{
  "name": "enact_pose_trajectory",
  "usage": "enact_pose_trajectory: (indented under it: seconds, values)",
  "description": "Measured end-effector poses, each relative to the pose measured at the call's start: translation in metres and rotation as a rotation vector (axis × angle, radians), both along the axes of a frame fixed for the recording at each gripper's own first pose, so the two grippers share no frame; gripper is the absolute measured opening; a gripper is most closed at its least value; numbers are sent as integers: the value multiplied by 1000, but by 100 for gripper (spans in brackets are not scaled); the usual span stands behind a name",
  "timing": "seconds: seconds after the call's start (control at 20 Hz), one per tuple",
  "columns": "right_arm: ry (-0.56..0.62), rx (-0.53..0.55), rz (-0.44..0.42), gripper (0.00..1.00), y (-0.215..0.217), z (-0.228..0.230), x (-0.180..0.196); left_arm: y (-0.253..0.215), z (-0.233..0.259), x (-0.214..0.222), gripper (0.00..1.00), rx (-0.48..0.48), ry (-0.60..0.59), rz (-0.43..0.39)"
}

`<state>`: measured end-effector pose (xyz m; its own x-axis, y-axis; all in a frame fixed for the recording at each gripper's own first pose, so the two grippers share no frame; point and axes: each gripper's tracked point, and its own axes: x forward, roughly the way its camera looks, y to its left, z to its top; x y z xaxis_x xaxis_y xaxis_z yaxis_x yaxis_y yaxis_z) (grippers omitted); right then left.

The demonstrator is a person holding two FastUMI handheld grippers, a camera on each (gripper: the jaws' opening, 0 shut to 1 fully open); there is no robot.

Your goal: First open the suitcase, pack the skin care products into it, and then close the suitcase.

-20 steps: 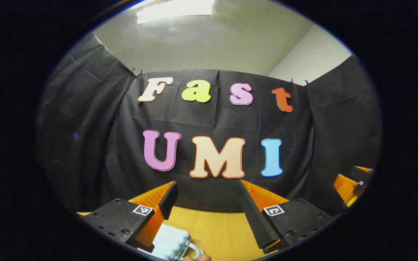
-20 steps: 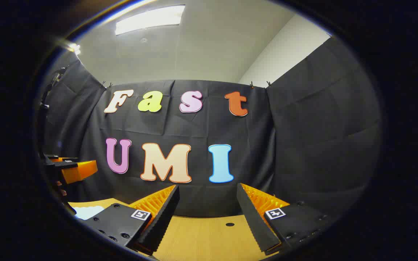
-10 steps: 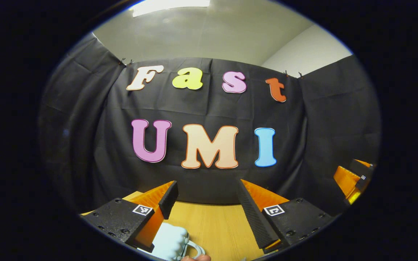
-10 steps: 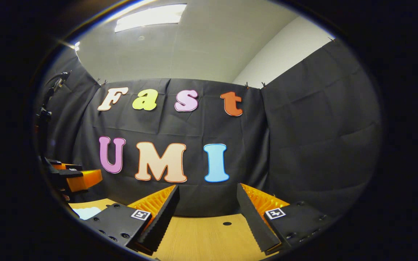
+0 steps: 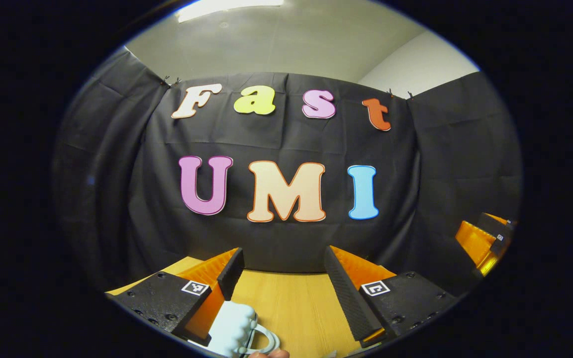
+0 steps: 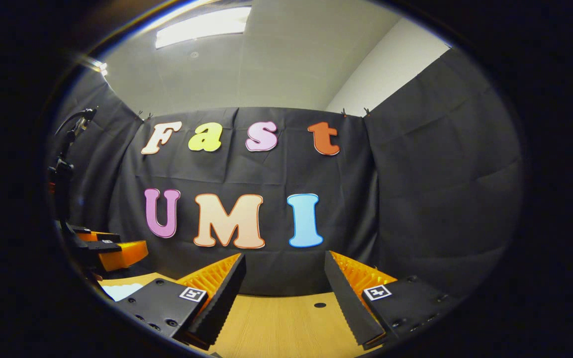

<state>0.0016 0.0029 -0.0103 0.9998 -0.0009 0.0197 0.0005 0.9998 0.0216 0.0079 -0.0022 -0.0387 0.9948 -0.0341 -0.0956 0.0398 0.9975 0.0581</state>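
Observation:
A small pale-blue ribbed suitcase (image 5: 234,325) with a looped handle (image 5: 266,340) lies on the wooden table (image 5: 291,308), low in the left gripper view. It sits just below and inside my left gripper's near finger. My left gripper (image 5: 282,253) stands open above the table with nothing between its fingers. In the right gripper view my right gripper (image 6: 284,258) is also open and holds nothing. A pale-blue patch of the suitcase (image 6: 120,291) lies at that view's lower left, below the left gripper (image 6: 115,247). I see no skin care products.
The black cloth wall (image 5: 286,238) stands close behind the table's far edge. A small round hole (image 6: 320,305) marks the tabletop ahead of the right gripper. The right gripper (image 5: 485,241) is at the left gripper view's right edge. A dark stand (image 6: 65,164) rises at the far left.
The left gripper view has tipped downward, so the wall has slid up and more table and suitcase show. The right gripper has shifted only slightly. Both grippers stay open.

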Motion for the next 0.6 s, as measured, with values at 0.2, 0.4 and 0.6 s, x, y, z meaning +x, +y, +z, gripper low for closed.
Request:
enact_pose_trajectory:
  seconds: [0.2,0.4,0.6]
  values:
    - [8,65,57,98,-5,-11,6,15,-11,-14,95,110,0,70]
    - [70,102,113,98,-10,-44,10,27,-56,-38,96,141,122,127]
    - [118,80,83,98,-25,-61,21,27,-102,-49,96,140,241,88]
